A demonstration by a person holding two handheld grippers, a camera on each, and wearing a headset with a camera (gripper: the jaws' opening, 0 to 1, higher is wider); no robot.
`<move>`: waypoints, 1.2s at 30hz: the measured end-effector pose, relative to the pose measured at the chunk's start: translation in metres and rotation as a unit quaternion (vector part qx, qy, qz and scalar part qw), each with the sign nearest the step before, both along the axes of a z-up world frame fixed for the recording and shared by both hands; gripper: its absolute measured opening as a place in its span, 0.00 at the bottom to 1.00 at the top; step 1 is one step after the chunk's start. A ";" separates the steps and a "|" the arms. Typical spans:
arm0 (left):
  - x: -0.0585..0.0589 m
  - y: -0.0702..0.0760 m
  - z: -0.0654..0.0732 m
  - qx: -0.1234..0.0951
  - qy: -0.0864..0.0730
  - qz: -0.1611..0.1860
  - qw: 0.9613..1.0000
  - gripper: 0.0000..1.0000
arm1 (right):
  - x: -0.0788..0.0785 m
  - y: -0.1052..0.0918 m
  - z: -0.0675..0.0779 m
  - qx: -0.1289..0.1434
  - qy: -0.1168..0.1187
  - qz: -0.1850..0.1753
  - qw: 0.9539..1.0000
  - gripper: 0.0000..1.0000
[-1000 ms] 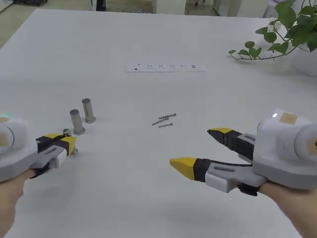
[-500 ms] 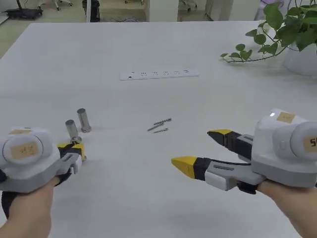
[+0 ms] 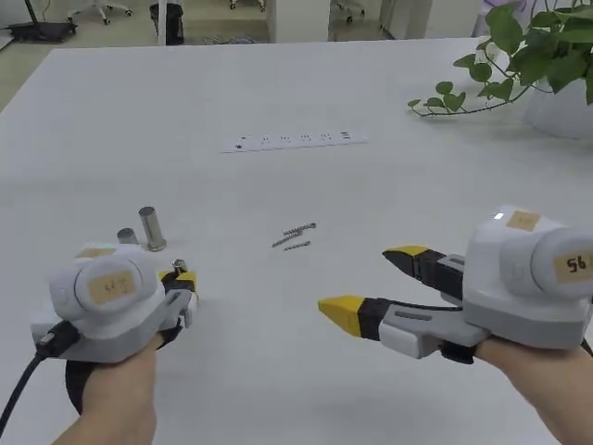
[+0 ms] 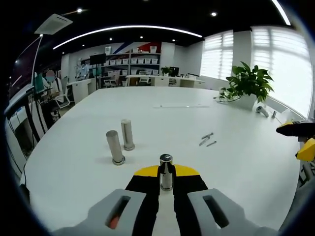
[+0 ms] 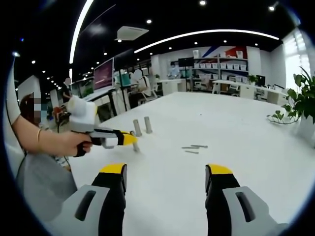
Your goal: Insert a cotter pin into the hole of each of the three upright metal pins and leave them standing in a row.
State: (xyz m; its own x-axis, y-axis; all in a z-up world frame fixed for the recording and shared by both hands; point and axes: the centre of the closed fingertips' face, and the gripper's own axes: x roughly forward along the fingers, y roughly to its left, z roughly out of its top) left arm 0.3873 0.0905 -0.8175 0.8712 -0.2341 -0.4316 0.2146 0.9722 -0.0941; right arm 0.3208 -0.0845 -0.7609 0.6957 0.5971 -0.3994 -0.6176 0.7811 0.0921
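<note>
One metal pin (image 4: 166, 164), upright, squeezed tight between the yellow tips of the left gripper (image 4: 166, 178). Two other pins (image 4: 114, 146) standing just behind, side by side. Three little cotter pins (image 3: 296, 235) lying together mid-table (image 3: 278, 83). Right gripper (image 3: 366, 279) well apart, spread wide, holding nothing. Power strip (image 3: 293, 140) and plant (image 3: 528, 46) far back.

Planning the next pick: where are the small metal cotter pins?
Head view: the small metal cotter pins lie mid-table, right of the upright steel pins, before the white power strip.

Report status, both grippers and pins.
Left gripper shut on nearest metal pin. Right gripper open, empty. Cotter pins loose on table. Nothing blocking.
</note>
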 end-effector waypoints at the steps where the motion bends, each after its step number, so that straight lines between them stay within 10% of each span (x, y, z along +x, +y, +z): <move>1: 0.000 -0.002 -0.001 0.000 0.001 -0.002 1.000 0.07 | 0.000 0.000 0.000 0.000 0.000 0.000 1.000 0.66; 36: -0.005 -0.011 -0.014 0.051 0.003 -0.036 0.998 0.20 | 0.002 -0.002 -0.012 -0.015 0.016 0.002 1.000 0.65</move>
State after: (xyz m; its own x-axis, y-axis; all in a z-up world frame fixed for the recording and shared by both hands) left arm 0.3821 0.0798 -0.8317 0.8512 -0.2511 -0.4608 0.2843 0.9587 0.0027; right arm 0.3231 -0.0869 -0.7728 0.6801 0.5877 -0.4383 -0.6181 0.7811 0.0882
